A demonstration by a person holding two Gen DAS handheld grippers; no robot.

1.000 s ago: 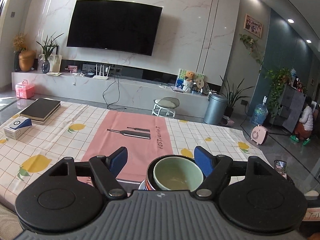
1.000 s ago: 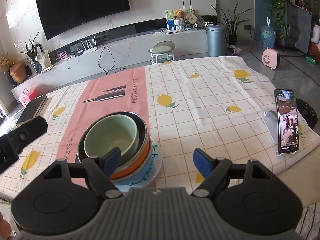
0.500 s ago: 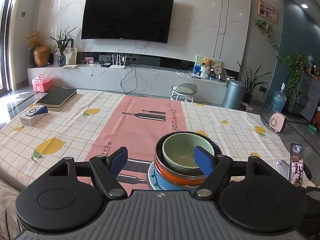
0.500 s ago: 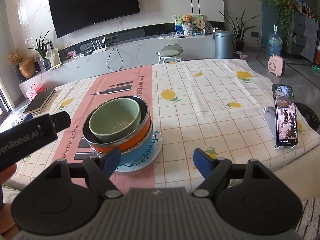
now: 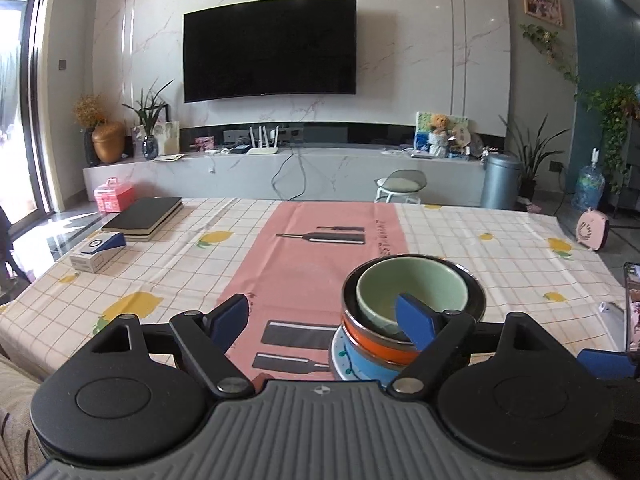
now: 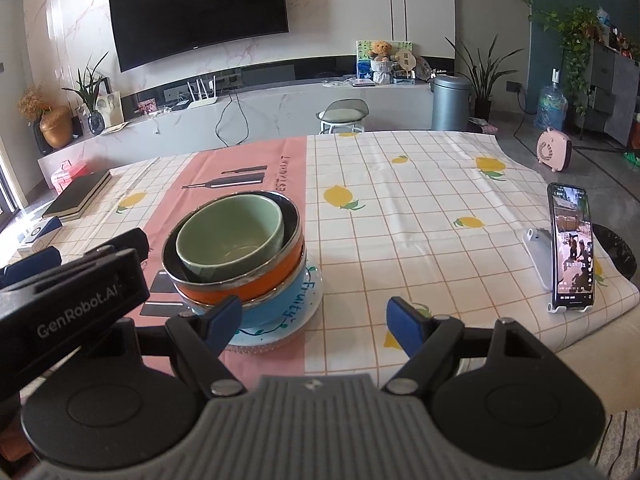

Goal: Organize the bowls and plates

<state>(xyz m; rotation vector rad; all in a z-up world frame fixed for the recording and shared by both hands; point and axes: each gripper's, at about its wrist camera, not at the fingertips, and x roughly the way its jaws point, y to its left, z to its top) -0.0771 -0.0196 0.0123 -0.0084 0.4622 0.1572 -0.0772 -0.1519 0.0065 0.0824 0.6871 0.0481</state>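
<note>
A stack stands on the pink runner of the table: a green bowl (image 6: 230, 236) inside an orange bowl with a metal rim (image 6: 256, 280), on a blue bowl (image 6: 280, 304), on a white plate with lettering (image 6: 296, 320). The stack also shows in the left wrist view, with the green bowl (image 5: 412, 292) on top. My left gripper (image 5: 326, 322) is open and empty, just short of the stack, which lies to its right. My right gripper (image 6: 314, 320) is open and empty, with the stack at its left finger. The left gripper's body (image 6: 68, 300) shows in the right wrist view.
A phone on a stand (image 6: 570, 248) stands near the table's right edge. A black book (image 5: 144, 218) and a small white and blue box (image 5: 96, 250) lie at the far left. The lemon-print tablecloth (image 6: 400, 208) covers the table.
Both grippers have pulled back and risen from the stack, so more of the table shows. The stack has stayed in place. Both stay open.
</note>
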